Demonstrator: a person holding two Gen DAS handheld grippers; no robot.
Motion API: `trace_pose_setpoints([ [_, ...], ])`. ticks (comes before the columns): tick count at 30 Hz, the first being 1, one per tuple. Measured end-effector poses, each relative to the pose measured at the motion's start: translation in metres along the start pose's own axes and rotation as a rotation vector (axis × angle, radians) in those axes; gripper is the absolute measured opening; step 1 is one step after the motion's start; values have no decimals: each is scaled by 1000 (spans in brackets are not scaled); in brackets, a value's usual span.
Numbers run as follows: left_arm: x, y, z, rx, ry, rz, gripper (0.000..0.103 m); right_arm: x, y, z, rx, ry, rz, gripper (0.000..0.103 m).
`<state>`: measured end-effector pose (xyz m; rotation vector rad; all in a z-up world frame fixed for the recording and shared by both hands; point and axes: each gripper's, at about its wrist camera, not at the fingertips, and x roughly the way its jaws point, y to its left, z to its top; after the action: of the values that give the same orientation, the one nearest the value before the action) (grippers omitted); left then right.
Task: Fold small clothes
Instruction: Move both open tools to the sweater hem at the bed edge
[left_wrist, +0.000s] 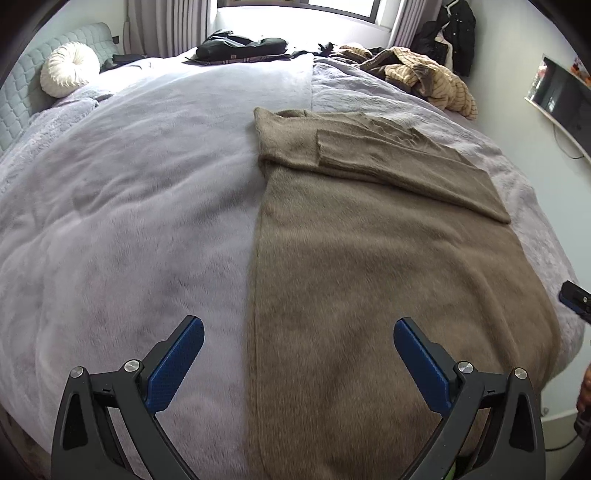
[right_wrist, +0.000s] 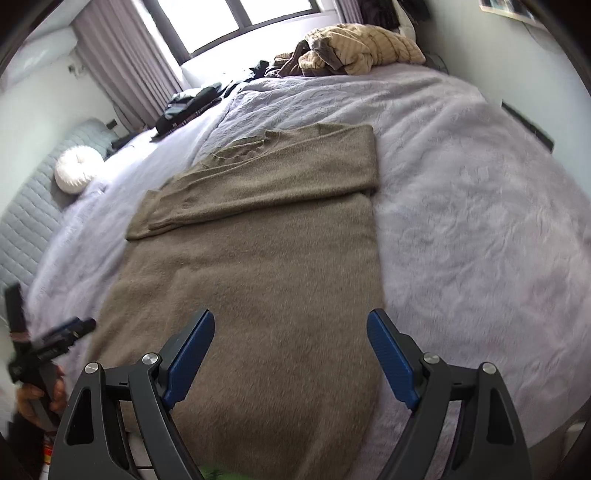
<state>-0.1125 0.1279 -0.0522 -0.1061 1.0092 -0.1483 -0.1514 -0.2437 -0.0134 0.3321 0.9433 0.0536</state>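
Nearest in each wrist view are that gripper's own black arms with blue ribbed fingers. The left gripper (left_wrist: 299, 334) has its fingers spread wide with nothing between them, above the left edge of a fuzzy taupe-brown knitted sweater (left_wrist: 369, 277). The right gripper (right_wrist: 291, 328) is likewise spread wide and empty, above the sweater's near hem.

The sweater lies flat on a bed covered by a pale lilac plush blanket (left_wrist: 129, 221), hem towards the cameras, neckline away. Both sleeves are folded across the chest, forming a thick band.

Only the right view shows the round neckline clearly, and it also shows the left gripper from outside at its left edge, blurred, with a hand wrapped around the handle. Only the left view shows a dark screen (left_wrist: 565, 99) on the right-hand wall, and just a sliver of the right gripper at its right edge.

Further back are a round white pleated cushion (left_wrist: 68, 68) by a grey quilted headboard (left_wrist: 22, 99), a pile of black clothing (left_wrist: 240, 46), and a heap of beige striped garments (left_wrist: 424, 79). The window behind is washed out by glare, and the sweater's near hem is cut off behind the grippers.
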Motion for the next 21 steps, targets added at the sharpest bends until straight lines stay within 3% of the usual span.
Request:
trace_pose_setpoints([
  [7, -10, 5, -21, 24, 7, -96, 103, -8, -34, -28, 137, 8, 195, 87],
  [15, -16, 13, -53, 26, 49, -161, 103, -23, -57, -66, 199, -10, 297, 87],
  [21, -25, 11, -69, 41, 65, -201, 103, -22, -59, -96, 201, 52, 352, 87],
])
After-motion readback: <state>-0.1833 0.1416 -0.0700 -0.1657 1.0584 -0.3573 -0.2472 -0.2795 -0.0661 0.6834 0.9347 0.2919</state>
